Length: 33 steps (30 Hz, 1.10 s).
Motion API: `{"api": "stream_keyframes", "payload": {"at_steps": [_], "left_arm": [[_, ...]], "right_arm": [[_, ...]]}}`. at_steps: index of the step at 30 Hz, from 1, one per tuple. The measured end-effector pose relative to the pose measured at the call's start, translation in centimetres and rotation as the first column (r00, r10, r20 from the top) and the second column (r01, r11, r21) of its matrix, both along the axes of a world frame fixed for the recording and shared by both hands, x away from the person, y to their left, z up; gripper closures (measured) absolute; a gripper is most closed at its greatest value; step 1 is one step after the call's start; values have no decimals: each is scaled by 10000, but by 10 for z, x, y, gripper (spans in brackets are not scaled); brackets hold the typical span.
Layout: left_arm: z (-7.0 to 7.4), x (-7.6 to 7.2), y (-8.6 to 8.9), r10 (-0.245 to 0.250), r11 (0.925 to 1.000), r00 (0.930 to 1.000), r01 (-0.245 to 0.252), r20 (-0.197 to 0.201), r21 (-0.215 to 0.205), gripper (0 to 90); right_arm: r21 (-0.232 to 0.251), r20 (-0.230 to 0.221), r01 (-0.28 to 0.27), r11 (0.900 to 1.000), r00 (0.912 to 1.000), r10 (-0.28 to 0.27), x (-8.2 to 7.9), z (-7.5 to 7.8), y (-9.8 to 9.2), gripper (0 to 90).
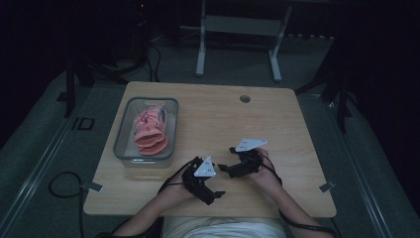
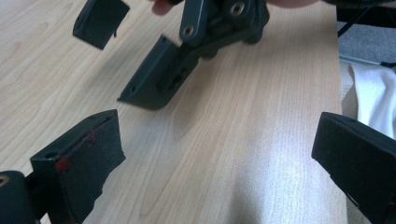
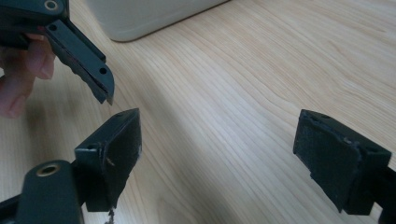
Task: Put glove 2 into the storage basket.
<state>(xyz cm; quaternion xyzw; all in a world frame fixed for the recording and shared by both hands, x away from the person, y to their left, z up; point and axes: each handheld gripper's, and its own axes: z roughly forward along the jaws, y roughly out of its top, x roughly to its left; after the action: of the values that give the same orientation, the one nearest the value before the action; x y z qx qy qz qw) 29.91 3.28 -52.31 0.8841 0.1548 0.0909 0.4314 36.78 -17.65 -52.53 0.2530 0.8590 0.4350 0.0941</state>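
Both grippers low over table (image 1: 277,129) near front edge, fingers spread wide, nothing held. Left gripper (image 1: 212,193) and right gripper (image 1: 229,161) point toward each other, close but apart: likely rest pose. Pink glove (image 1: 150,129) lies in clear tray (image 1: 123,130) at table's left, well apart from both.

L gripper (image 1: 218,194) & R gripper (image 1: 227,158) both w/ fingers wide apart, close together.
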Motion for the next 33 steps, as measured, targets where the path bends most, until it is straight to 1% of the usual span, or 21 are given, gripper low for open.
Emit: {"api": "stream_keyframes", "payload": {"at_steps": [3,5,7,8,12,15,17,18,19,21,24,27,31,33], "left_arm": [[-6,0,-2,-36,9999,10000,35,91,108,15],[-10,0,-3,42,9994,9999,-46,96,341,15],[-13,0,-4,53,9995,9999,-55,87,312,15],[-14,0,-4,6,9993,10000,-8,73,367,15],[-18,-2,-6,-88,9992,9999,83,132,389,15],[-19,-3,-7,-153,9987,9996,142,228,481,15],[-21,-3,-8,-157,9989,9997,148,194,442,15],[-21,-3,-8,-104,9987,9998,95,172,507,15],[-22,-2,-8,-4,9978,9998,-8,186,660,15],[-24,-1,-6,116,9975,9999,-124,126,700,15],[-27,-1,-5,183,9968,9998,-191,107,774,15],[-29,-1,-5,235,9958,9996,-248,160,878,15],[-29,-2,-5,225,9950,9992,-257,338,967,15],[-28,-2,-4,219,9958,9991,-249,354,883,15]], "right_arm": [[-17,50,48,10000,10000,-48,-2,-1,-7,154],[-23,147,72,10000,9999,-71,-5,-2,-12,154],[-85,226,114,9999,9997,-112,-7,-4,-17,153],[-97,224,162,9998,9996,-160,-8,-6,-19,153],[-187,116,224,9996,9997,-222,-12,-12,-30,154],[-377,148,319,9988,9994,-314,-15,-16,-36,156],[-452,151,379,9983,9992,-372,-17,-18,-41,156],[-416,115,417,9983,9991,-412,-17,-19,-43,156],[-424,67,466,9980,9989,-464,-18,-20,-46,156],[-464,144,712,9964,9974,-706,-19,-22,-51,156],[-462,26,907,9948,9959,-907,-21,-25,-58,156],[-548,137,919,9943,9957,-913,-25,-25,-64,156],[-585,220,967,9936,9952,-955,-29,-26,-74,153],[-564,283,1054,9928,9942,-1039,-31,-27,-78,153]]}}
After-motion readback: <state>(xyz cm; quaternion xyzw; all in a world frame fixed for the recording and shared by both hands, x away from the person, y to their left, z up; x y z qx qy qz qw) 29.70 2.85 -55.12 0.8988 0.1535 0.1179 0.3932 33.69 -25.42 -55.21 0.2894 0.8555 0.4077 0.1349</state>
